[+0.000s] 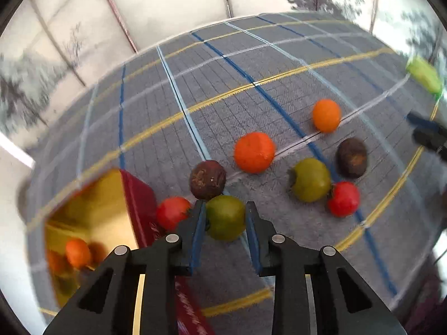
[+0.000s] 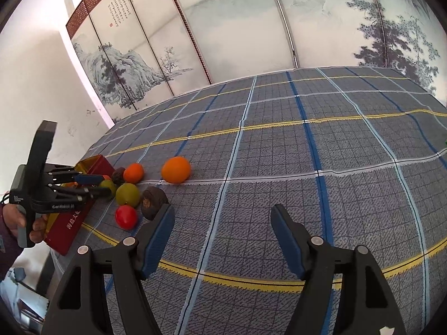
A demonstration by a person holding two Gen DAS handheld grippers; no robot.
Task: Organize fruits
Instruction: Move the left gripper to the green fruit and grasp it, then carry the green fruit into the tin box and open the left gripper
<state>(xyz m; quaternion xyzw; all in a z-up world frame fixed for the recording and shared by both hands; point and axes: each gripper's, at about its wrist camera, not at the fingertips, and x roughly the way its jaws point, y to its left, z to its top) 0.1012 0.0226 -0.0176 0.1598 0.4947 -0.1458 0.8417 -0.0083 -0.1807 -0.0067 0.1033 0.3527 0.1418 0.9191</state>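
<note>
My left gripper [image 1: 225,209] is shut on a green tomato [image 1: 226,219] that rests on the plaid cloth, right beside a red box [image 1: 139,201] with a gold inside. A brown fruit [image 1: 207,180] touches the tomato's far side, and a red tomato [image 1: 171,212] lies to its left against the box. Further right lie two oranges [image 1: 254,152] [image 1: 326,115], a second green tomato [image 1: 310,180], a second red tomato [image 1: 343,198] and another brown fruit [image 1: 352,157]. My right gripper [image 2: 222,209] hovers open over bare cloth, right of the fruit cluster [image 2: 127,194], with nothing between its fingers.
An orange shape [image 1: 78,252] shows in the box's shiny gold inside. A green object [image 1: 423,74] lies at the far right of the cloth. A hand [image 2: 25,220] holds the left gripper [image 2: 102,186] at the table's left edge. Painted screen panels [image 2: 237,28] stand behind the table.
</note>
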